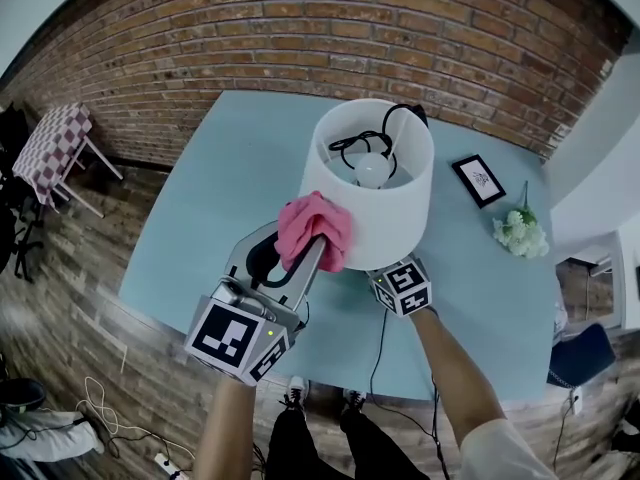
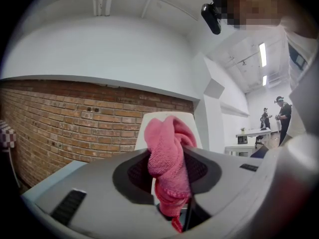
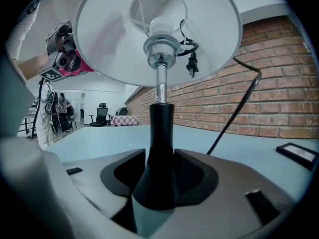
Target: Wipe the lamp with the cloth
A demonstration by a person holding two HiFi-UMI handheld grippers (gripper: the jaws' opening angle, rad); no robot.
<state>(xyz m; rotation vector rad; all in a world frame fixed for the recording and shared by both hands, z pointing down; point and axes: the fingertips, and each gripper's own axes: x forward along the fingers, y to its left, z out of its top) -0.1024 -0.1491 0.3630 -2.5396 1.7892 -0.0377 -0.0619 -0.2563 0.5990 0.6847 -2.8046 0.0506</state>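
Set on one smooth, pale blue rectangular worktop (image 1: 190, 238), hard against a rough red brick wall (image 1: 300, 28), over a floor of worn wooden planks (image 1: 80, 308). Off to the left, one small side table under a checked cover (image 1: 50, 148).

Counted on the worktop: one table lamp (image 1: 395, 223), one small black-framed picture (image 1: 478, 180) lying flat, one bunch of white flowers (image 1: 520, 233) near the frame at the right edge.

Standing near the middle of the worktop, that lamp: a plain matte white drum shade open at the top, one round white bulb (image 1: 372, 168) inside, a shiny chrome neck above a glossy black stem (image 3: 160, 133) flaring into a round foot, one thin black cord (image 3: 234, 114) (its plug hanging loose under the shade).

Two grey hand-held grippers, each with a marker cube. Clamped between the fingers of the left gripper (image 2: 169, 176): one crumpled, nubbly pink cloth (image 1: 315, 230), pressed to the near outer side of the shade. Closed partway round the stem low down, just above the foot: the fingers of the right gripper (image 3: 160, 183), touching it on both sides.
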